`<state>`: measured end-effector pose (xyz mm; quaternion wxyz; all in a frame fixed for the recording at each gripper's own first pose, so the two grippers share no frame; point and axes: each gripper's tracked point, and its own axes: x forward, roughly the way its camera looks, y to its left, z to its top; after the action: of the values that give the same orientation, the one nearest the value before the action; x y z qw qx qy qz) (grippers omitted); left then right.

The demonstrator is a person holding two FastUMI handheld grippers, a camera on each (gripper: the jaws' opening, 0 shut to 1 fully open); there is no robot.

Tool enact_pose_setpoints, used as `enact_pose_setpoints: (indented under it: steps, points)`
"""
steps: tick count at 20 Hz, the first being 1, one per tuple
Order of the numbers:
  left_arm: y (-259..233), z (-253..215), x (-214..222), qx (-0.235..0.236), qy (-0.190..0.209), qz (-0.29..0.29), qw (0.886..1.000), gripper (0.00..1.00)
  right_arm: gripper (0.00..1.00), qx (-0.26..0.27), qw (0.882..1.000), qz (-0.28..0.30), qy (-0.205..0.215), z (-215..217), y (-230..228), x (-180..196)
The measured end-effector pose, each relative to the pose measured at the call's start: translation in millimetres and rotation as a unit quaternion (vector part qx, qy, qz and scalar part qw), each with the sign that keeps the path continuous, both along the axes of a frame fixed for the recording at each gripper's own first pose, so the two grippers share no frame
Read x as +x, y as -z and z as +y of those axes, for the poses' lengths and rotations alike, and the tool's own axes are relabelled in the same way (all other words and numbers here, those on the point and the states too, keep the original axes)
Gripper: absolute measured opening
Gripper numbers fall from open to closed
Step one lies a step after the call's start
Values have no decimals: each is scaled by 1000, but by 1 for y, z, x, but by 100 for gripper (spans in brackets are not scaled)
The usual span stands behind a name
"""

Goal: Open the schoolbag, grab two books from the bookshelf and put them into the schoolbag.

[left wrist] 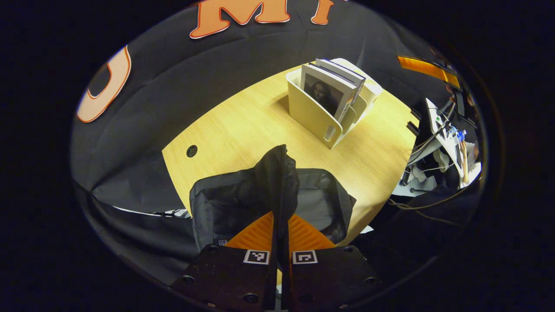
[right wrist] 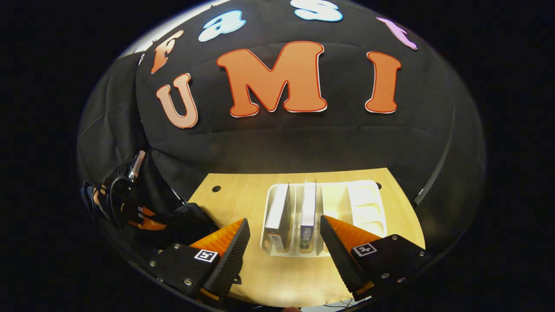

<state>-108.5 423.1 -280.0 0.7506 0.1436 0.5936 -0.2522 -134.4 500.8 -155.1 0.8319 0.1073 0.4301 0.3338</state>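
Schoolbag (left wrist: 243, 203) flap upright in left claw (left wrist: 281, 225)

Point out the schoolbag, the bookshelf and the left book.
schoolbag (left wrist: 225, 203), left gripper view, its dark side panel.
bookshelf (right wrist: 366, 203), right gripper view, an empty slot.
left book (right wrist: 277, 214), right gripper view, its top edge.

The schoolbag (left wrist: 243, 203) is black, lies at the near edge of the wooden table, and its mouth is open so that a grey lining shows; one flap of it with a zipper is lifted up. The bookshelf (right wrist: 323, 219) is a cream-white rack with upright dividers, standing farther back on the table. Two books (right wrist: 292, 216) stand upright in neighbouring slots of it.
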Motion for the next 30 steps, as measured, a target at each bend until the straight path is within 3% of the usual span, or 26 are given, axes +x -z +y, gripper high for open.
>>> enact_pose_setpoints:
  steps: [5,9,18,20,21,22,23,24,25,26,27,30]
  points:
    - [-3,9,7,-7,-10,9,1000,6,97,-34,997,43,-59,35,-3,18]
    - [-2,4,7,-5,-23,11,1000,5,97,-67,989,97,-94,72,34,31]
    - [9,-2,5,-6,-74,35,997,5,92,-153,951,239,-124,117,142,43]
    - [13,-2,6,-3,-80,39,996,5,87,-161,943,266,-120,124,158,38]
    - [13,-3,7,-3,-83,42,996,5,81,-162,938,280,-121,127,163,32]
    - [13,-3,7,-2,-84,43,996,5,67,-169,934,290,-125,128,168,28]
    - [14,-4,7,-1,-85,45,995,5,68,-181,930,293,-125,126,175,24]
    - [15,-4,8,0,-86,45,995,5,62,-194,928,295,-122,123,182,22]
    - [15,-3,9,1,-85,46,995,5,47,-201,925,301,-116,122,184,21]
    - [15,-4,9,2,-85,47,995,10,50,-203,924,304,-114,122,182,24]
    - [14,-4,9,1,-84,47,995,5,39,-206,923,306,-110,118,183,24]
    - [16,-4,8,-2,-83,49,995,5,36,-204,925,305,-94,106,171,32]
